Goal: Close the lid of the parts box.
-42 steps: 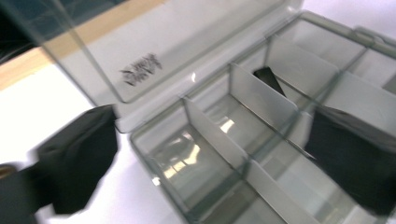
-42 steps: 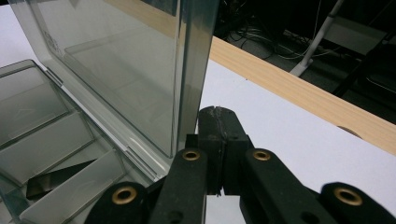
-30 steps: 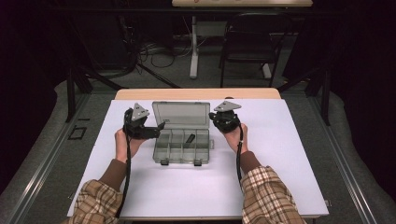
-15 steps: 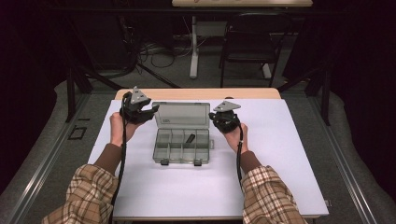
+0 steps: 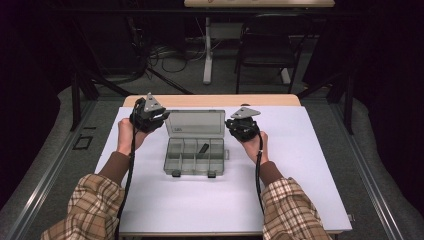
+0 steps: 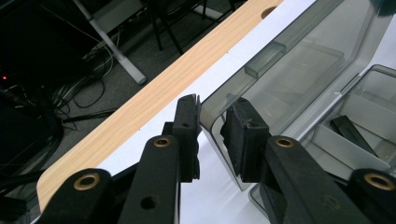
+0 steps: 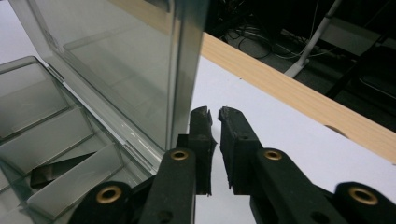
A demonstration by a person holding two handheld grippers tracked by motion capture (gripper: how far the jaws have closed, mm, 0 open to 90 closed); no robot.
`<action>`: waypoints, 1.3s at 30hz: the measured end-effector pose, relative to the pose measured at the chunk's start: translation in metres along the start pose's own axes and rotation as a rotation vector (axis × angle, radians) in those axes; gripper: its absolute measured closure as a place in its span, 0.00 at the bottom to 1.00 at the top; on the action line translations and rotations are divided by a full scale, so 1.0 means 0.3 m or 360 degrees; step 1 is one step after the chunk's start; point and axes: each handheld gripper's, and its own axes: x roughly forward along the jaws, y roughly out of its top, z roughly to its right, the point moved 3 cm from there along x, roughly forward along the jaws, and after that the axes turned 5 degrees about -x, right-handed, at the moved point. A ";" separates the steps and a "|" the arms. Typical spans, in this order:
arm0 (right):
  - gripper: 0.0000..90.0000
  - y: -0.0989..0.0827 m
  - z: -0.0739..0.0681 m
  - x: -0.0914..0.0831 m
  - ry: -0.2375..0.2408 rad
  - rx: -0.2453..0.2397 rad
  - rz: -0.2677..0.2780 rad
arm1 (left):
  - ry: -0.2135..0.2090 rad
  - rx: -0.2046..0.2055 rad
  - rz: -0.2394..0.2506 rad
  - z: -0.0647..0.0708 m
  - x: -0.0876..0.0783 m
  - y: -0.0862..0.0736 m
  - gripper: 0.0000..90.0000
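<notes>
Item: clear smoky plastic organizer box (image 5: 194,156), centred on the white table (image 5: 300,165), base divided into compartments, lid (image 5: 195,123) raised and standing toward the far wooden edge (image 5: 215,100). One small dark piece (image 5: 203,148) lies in a middle compartment. Your left gripper (image 5: 161,117) sits at the lid's left corner; in the left gripper view its jaws have just been closing and now straddle that corner (image 6: 211,122), the lid's edge between the pads, a sliver of gap visible, contact not certain. Your right gripper (image 5: 234,125) rests just beside the lid's right edge; in the right gripper view its jaws, just eased apart, stand nearly together with only a narrow slit, nothing between them, the lid (image 7: 140,56) alongside.
</notes>
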 end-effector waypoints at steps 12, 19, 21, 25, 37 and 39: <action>0.62 0.085 0.058 -0.155 0.0023 -0.0004 0.0032 | -0.0009 0.0000 -0.0001 -0.003 0.000 -0.001 0.83; 0.58 0.153 0.028 -0.153 0.0106 -0.0067 -0.0005 | -0.0016 -0.0001 -0.0004 -0.004 -0.001 -0.002 0.83; 0.63 0.170 0.021 -0.139 0.0109 -0.0088 -0.0019 | -0.0018 0.0001 -0.0002 -0.003 -0.002 -0.002 0.83; 0.70 0.195 0.013 -0.112 0.0106 -0.0114 -0.0028 | -0.0024 -0.0005 0.0007 -0.002 -0.003 -0.005 0.83; 0.86 0.203 -0.015 -0.085 0.0069 -0.0189 -0.0102 | -0.0027 -0.0012 -0.0010 0.002 -0.010 -0.006 0.83; 0.86 0.201 -0.019 -0.089 0.0073 -0.0190 -0.0097 | -0.0036 -0.0021 -0.0004 0.003 -0.012 -0.009 0.83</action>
